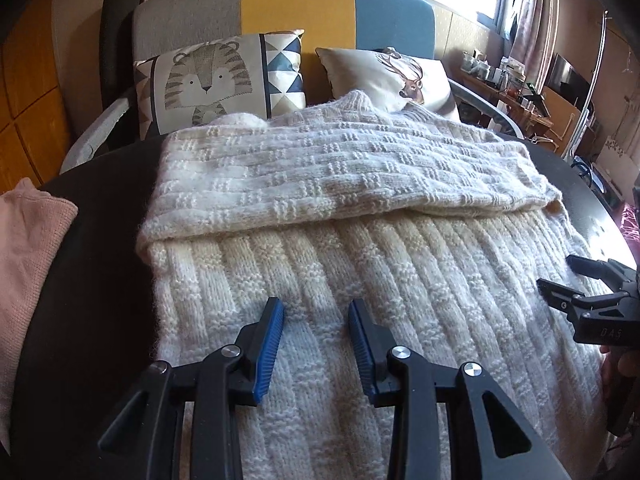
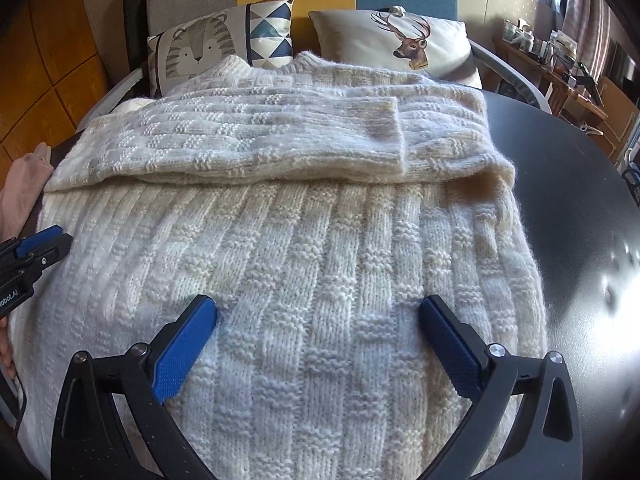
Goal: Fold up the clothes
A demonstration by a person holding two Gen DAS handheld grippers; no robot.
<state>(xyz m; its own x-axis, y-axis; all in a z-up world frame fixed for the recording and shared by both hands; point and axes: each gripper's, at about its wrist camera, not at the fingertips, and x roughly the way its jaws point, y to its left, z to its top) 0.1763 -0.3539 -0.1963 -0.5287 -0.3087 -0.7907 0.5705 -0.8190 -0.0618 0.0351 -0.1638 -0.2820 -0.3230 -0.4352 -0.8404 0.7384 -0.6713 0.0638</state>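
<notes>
My cream knitted sweater lies flat on the dark tabletop, its basket-weave ribs running away from me. Both sleeves are folded across its far part, one cuff lying over the other sleeve toward the right.

Home living room, sofa, cushions

Your left claw points down with jaws partly apart; your right claw gapes wide, both empty.
</notes>
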